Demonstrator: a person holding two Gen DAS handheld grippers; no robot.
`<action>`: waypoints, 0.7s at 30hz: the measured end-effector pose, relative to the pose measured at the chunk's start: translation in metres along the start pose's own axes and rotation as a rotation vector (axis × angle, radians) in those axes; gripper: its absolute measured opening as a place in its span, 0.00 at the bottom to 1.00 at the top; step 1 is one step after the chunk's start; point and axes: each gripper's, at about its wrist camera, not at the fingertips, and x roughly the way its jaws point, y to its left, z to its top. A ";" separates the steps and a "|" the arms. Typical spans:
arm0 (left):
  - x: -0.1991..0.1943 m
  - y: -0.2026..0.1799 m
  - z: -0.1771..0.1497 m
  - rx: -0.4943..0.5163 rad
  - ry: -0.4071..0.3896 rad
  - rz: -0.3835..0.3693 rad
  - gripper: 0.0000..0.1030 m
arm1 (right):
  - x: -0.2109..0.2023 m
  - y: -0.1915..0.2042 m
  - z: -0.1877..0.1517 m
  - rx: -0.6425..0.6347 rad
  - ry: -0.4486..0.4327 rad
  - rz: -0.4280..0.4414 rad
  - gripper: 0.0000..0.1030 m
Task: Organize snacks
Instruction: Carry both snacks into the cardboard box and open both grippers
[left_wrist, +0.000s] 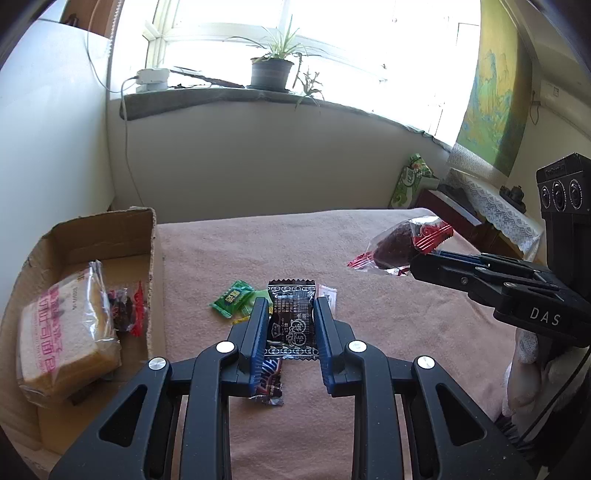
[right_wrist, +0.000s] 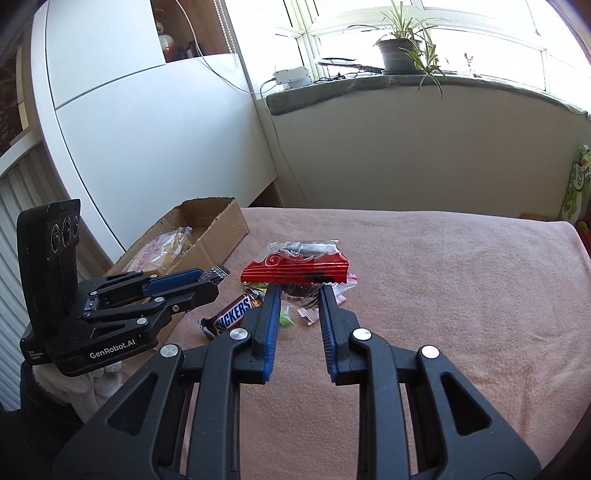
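My left gripper (left_wrist: 290, 304) is shut on a black snack packet (left_wrist: 292, 321) and holds it above the pink cloth; it also shows in the right wrist view (right_wrist: 210, 278). My right gripper (right_wrist: 297, 290) is shut on a red-and-clear packet with a dark cake inside (right_wrist: 297, 264), lifted off the table; it also shows in the left wrist view (left_wrist: 400, 243). A Snickers bar (right_wrist: 232, 312), a green candy (left_wrist: 232, 297) and small pink-white sachets (left_wrist: 328, 295) lie on the cloth. The cardboard box (left_wrist: 147, 229) at left holds a wrapped bread slice (left_wrist: 62, 332) and a red-and-clear packet (left_wrist: 127, 308).
The table is covered by a pink cloth (right_wrist: 443, 280). A white cabinet (right_wrist: 147, 129) stands behind the box. A green snack bag (left_wrist: 410, 181) leans by the wall at far right. A potted plant (left_wrist: 271, 70) sits on the windowsill.
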 end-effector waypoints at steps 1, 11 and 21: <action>-0.003 0.004 0.001 -0.008 -0.010 0.005 0.23 | 0.001 0.005 0.004 -0.002 -0.006 0.010 0.21; -0.035 0.058 0.008 -0.107 -0.102 0.081 0.23 | 0.032 0.058 0.041 -0.057 -0.028 0.087 0.21; -0.041 0.116 0.025 -0.202 -0.130 0.191 0.23 | 0.085 0.095 0.074 -0.095 -0.005 0.141 0.21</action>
